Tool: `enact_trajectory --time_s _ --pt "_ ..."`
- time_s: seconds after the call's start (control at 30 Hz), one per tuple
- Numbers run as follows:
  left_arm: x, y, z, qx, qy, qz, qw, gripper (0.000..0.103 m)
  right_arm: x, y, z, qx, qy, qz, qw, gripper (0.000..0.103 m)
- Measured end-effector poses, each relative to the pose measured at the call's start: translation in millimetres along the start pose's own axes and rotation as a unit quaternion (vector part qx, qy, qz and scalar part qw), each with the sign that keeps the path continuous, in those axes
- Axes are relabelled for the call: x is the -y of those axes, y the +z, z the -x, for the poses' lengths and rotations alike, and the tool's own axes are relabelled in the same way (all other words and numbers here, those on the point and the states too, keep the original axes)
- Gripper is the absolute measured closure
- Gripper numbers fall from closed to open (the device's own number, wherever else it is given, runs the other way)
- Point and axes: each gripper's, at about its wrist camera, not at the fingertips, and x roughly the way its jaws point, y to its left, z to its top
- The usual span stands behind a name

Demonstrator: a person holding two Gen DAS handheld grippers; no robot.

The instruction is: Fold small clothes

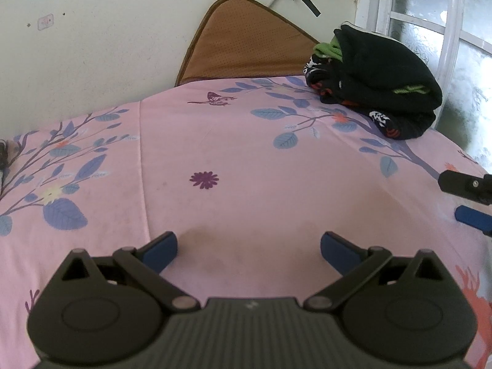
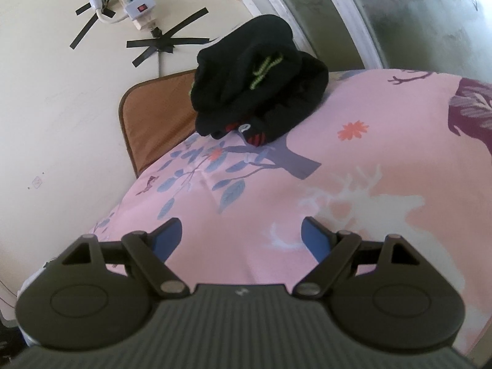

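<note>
Now over the bed (image 1: 246, 153), both released.
Left hand-held gripper (image 1: 248, 250) and right hand-held gripper (image 2: 241, 238) spread wide, empty, well short of the dark clothes pile (image 1: 378, 83).

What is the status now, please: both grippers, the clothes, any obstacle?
Left gripper open, empty. Right gripper open, empty. Pile of dark clothes untouched at far edge of pink floral bedsheet. Nothing between.

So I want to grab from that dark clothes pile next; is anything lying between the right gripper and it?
Nothing visible does: only bare pink bedsheet lies between the open right gripper and the clothes pile.
</note>
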Motion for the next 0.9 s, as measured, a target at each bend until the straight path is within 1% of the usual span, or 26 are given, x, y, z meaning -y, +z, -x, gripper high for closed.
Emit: enact_trajectory --time_s 0.4,0.57,0.73,0.9 --pt "1.8 -1.2 1.4 -0.001 0.002 -0.004 1.0 0.0 -1.6 -5.8 3.8 0.008 0.002 -0.013 1.0 0.011" --pt "2.3 -1.5 1.6 -0.001 0.002 -0.003 1.0 0.0 -4.1 -8.5 4.7 0.009 0.002 -0.008 1.0 0.009" --pt "2.9 -1.8 1.8 -0.001 0.003 -0.004 1.0 0.0 -4.6 -12.0 7.9 0.015 0.003 -0.021 1.0 0.009" --pt "2.6 -2.0 2.2 -0.001 0.001 -0.003 1.0 0.0 -8.9 -15.6 9.2 0.019 -0.003 -0.016 1.0 0.009"
